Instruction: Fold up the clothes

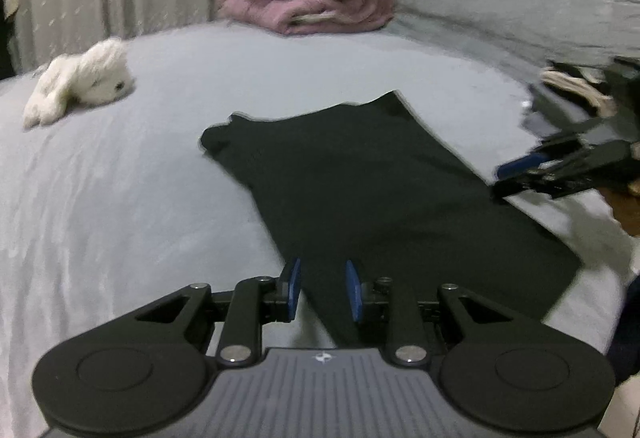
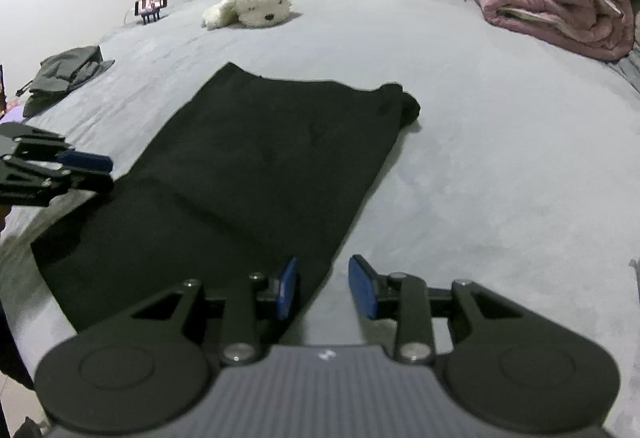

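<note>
Grippers left [image 1: 322,290], right [image 2: 326,288] level, fingers apart, flanking black garment [image 2: 248,173].

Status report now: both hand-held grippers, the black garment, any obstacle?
Left hand-held gripper open, empty. Right hand-held gripper open, empty. Black garment flat on bed, partly folded. Nothing on it.

Both fisheye views are dim and grey, lit softly and evenly from above, with dark vignetted corners. The bed [image 2: 480,157] bulges and curves towards the edges. The left wrist view is motion-blurred: the blankets [image 1: 316,1] and toy [image 1: 80,81] smear. The right wrist view is sharper. The black garment [image 2: 248,173] shows almost no detail. Faint shadows lie under each gripper.
</note>
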### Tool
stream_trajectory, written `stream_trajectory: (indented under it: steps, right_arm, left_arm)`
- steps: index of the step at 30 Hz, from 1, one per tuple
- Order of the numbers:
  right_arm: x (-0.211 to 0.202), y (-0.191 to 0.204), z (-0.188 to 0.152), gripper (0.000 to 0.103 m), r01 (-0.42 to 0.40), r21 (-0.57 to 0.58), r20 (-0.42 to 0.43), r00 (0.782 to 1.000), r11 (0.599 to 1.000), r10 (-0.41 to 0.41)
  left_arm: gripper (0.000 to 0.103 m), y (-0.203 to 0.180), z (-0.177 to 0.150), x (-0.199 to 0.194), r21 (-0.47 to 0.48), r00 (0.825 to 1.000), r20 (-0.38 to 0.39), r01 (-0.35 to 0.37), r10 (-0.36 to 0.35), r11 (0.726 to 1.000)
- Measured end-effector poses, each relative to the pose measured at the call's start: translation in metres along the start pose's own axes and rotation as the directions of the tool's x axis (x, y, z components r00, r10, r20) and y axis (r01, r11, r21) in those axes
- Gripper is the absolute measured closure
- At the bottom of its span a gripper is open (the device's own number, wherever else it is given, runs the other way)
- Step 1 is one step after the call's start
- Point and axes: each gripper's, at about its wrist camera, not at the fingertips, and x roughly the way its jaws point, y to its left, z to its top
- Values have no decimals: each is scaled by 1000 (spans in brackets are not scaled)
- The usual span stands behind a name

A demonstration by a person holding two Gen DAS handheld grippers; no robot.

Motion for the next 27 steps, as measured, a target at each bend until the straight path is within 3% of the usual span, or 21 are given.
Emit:
stream_trajectory:
  steps: [2, 10, 15, 21, 27]
  right_arm:
    - [-4, 5, 0, 72, -16, -10, 11, 1000, 1000, 16]
    - [-21, 42, -9, 71, -96, -122, 12, 995, 988, 98]
    - [-26, 61, -24, 71, -129, -193, -39, 991, 973, 124]
    - [-33, 66, -48, 71, -111, -266, -90, 992, 957, 90]
    - [-38, 44, -56, 66, -98, -217, -123, 990, 971, 73]
  left_arm:
    - [79, -7, -4, -8, 28, 1000, 13, 24, -25, 999]
    - [79, -17, -30, -12, 49, 995, -66, 76, -73, 996]
    - [78, -11, -38, -18, 37, 996, -71, 59, -56, 998]
    - [78, -13, -44, -21, 70, 997, -73, 43, -38, 997]
    - [78, -13, -44, -22, 85, 996, -87, 43, -36, 995]
